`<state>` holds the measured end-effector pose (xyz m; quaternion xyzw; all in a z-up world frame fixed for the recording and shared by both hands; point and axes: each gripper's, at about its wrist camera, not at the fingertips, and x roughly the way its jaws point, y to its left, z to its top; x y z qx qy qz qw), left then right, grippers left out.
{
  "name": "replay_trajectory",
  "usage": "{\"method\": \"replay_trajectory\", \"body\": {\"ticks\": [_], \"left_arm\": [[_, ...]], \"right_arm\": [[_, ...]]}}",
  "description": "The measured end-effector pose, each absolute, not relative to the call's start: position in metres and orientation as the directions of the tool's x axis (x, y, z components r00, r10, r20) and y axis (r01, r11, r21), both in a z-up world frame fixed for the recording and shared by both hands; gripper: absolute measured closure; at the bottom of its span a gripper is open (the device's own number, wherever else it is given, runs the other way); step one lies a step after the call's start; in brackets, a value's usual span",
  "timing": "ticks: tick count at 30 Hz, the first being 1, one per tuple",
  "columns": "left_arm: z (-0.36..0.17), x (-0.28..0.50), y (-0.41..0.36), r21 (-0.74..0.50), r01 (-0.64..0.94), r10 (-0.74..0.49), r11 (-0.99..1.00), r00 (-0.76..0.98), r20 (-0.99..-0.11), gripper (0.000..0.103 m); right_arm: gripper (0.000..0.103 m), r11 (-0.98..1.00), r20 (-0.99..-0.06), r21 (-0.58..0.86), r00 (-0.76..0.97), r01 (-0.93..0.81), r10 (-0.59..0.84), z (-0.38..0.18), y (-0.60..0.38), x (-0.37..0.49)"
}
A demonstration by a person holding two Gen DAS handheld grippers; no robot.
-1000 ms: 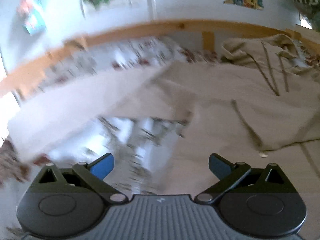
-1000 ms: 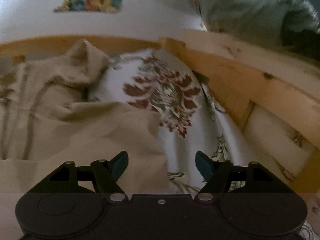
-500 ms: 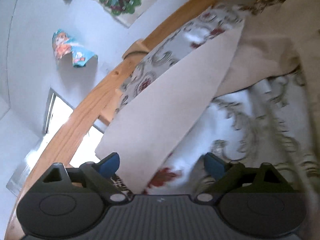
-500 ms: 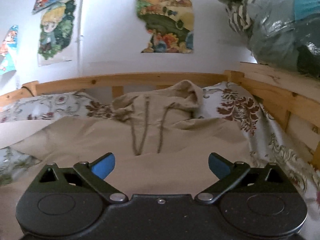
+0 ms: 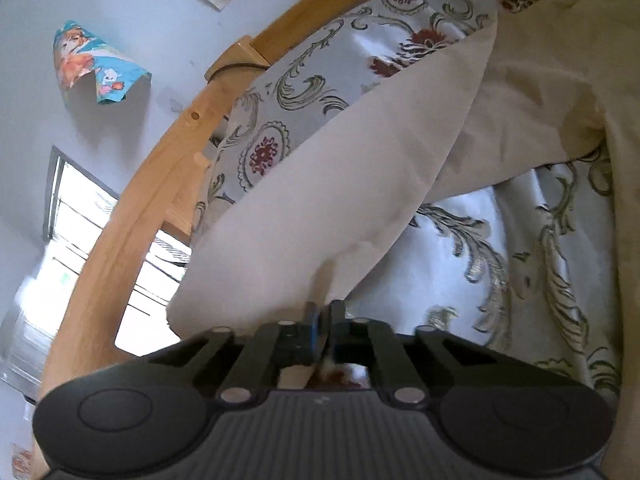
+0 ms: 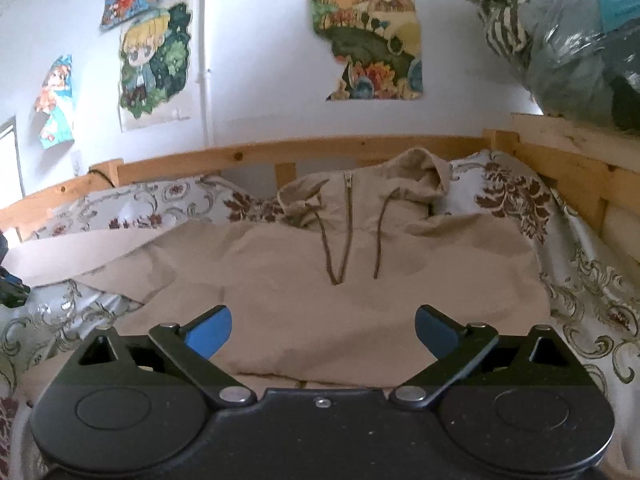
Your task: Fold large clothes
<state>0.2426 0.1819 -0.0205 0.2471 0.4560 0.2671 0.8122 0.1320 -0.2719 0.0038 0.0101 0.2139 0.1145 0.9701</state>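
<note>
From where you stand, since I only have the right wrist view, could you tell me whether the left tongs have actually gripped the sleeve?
Observer: Yes, the left tongs are shut on the cuff end of the beige sleeve.
Operator: Thank you. Is the sleeve lying flat?
Observer: No, it is raised off the floral bedspread, running from the tongs back to the hoodie body.
Operator: What is behind it on that side?
Observer: The wooden bed rail, with a bright window beyond it.

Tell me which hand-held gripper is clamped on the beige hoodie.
The left hand-held gripper: shut on the hoodie's sleeve. The right hand-held gripper hangs open, holding nothing.
</note>
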Motion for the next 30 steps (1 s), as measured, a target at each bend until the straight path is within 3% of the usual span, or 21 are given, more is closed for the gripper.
{"method": "replay_trajectory", "body": {"ticks": [5, 11, 16, 20, 24, 27, 30], "left_arm": [[0.023, 0.237, 0.179, 0.561, -0.283, 0.625, 0.778, 0.432, -0.65, 0.103], [0.111, 0.216, 0.137, 0.214, -0.261, 0.322, 0.941, 0.505, -0.801, 0.103], [0.164, 0.218, 0.085, 0.016, -0.139, 0.093, 0.99, 0.567, -0.819, 0.103], [0.173, 0.234, 0.045, -0.151, -0.059, -0.096, 0.987, 0.544, -0.834, 0.103], [0.167, 0.252, -0.002, -0.147, 0.039, -0.145, 0.988, 0.525, -0.839, 0.103], [0.155, 0.266, -0.028, -0.203, 0.073, -0.212, 0.976, 0.5, -0.839, 0.103], [0.137, 0.274, -0.052, -0.222, 0.122, -0.253, 0.967, 0.483, -0.838, 0.103]], "right_arm": [[0.008, 0.976, -0.384, 0.071, 0.897, -0.208, 0.219, 0.005, -0.284, 0.13], [0.009, 0.978, -0.369, 0.079, 0.905, -0.195, 0.21, 0.001, -0.292, 0.133], [0.01, 0.963, -0.358, 0.152, 0.896, -0.223, 0.264, 0.001, -0.302, 0.133], [0.009, 0.879, -0.291, 0.282, 0.839, -0.384, 0.46, 0.006, -0.312, 0.131], [0.007, 0.826, -0.242, 0.262, 0.795, -0.499, 0.557, 0.014, -0.312, 0.126], [0.002, 0.733, -0.168, 0.332, 0.727, -0.594, 0.665, 0.018, -0.322, 0.126], [0.001, 0.727, -0.15, 0.344, 0.73, -0.594, 0.667, 0.018, -0.323, 0.127]]}}
